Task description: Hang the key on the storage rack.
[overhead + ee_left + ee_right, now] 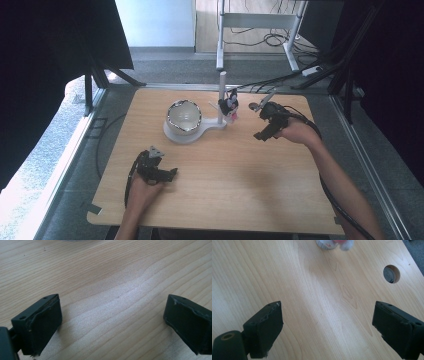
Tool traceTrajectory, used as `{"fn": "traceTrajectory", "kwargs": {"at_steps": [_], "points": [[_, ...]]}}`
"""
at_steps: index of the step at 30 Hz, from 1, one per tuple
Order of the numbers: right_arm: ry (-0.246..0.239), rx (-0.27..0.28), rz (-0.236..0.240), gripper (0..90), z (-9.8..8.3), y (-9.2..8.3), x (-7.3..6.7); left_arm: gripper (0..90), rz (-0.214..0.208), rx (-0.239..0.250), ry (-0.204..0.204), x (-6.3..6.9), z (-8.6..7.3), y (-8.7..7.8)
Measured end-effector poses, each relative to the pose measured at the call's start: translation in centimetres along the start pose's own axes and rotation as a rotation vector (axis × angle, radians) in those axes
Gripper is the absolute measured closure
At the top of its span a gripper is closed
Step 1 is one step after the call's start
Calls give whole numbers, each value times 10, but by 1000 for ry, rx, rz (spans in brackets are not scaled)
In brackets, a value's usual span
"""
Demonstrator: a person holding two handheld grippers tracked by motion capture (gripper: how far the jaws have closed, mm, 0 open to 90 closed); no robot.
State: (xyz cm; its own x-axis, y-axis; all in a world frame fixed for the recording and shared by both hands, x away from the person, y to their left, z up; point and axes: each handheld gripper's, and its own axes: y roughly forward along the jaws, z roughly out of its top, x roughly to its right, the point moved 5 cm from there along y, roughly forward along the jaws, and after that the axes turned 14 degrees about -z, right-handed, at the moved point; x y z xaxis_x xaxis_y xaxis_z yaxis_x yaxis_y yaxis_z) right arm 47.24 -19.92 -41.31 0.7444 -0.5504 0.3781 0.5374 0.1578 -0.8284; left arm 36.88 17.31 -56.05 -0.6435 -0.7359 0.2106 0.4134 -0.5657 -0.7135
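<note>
Your high camera looks down from above the near edge of the pale wooden worktop [225, 165]. Both gripper cameras sit close above that same wood.

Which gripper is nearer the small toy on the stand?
Right. The right gripper sits just beside the toy; the left gripper rests far back, nearer the person.

I'm looking down at a lab-style recording bay: a pale wooden table [225, 185] sitting between black curtains [395, 75], loose black cables [272, 40] trailing over grey carpet [175, 65].
</note>
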Motion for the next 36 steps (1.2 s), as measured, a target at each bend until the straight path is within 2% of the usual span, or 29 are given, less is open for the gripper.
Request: {"fn": "traceTrajectory", "kwargs": {"at_steps": [19, 36], "points": [[49, 22, -35, 64, -36, -15, 3, 17, 0, -4, 3, 0, 0, 0], [108, 47, -74, 69, -85, -28, 0, 17, 0, 0, 0, 0, 0, 0]]}}
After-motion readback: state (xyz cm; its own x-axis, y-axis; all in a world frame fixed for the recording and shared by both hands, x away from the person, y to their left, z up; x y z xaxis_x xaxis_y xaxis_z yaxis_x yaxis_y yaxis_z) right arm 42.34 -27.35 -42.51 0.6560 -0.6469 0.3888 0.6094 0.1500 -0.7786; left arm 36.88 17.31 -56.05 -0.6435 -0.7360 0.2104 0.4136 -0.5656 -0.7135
